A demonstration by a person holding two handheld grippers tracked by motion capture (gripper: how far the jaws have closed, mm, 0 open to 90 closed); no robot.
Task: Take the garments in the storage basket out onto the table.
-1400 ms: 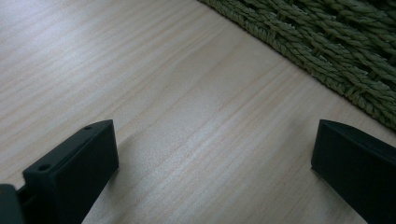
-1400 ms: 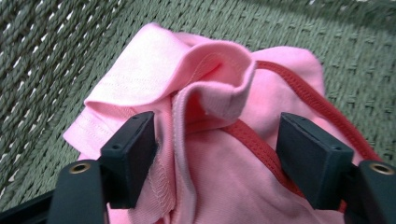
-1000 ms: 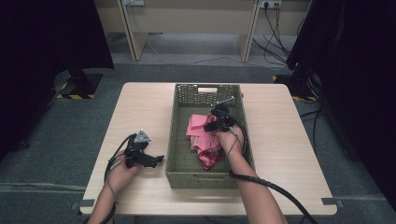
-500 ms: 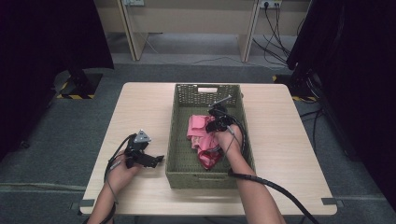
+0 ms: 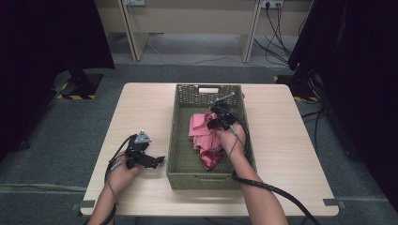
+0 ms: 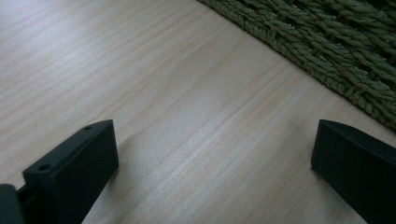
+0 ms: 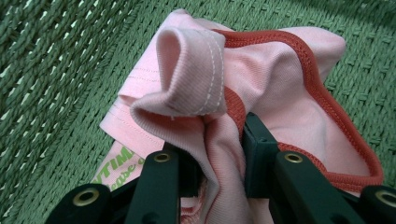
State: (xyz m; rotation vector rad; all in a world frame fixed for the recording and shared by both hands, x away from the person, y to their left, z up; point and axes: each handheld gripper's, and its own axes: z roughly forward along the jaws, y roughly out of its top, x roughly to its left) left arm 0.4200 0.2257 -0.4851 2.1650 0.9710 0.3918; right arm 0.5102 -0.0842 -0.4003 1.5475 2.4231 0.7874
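On the pale wood table (image 5: 291,140) my left gripper (image 5: 157,161) rests nearest me, jaws wide with nothing between them, just beside the green woven basket (image 5: 180,140). Farther in, my right gripper (image 5: 215,123) has just clamped shut on the pink garment (image 7: 205,93) lying inside that basket.

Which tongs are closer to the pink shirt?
The right tongs. They are shut on a fold of the pink shirt inside the green basket. The left tongs rest open on the table, outside the basket's left wall, apart from the shirt.
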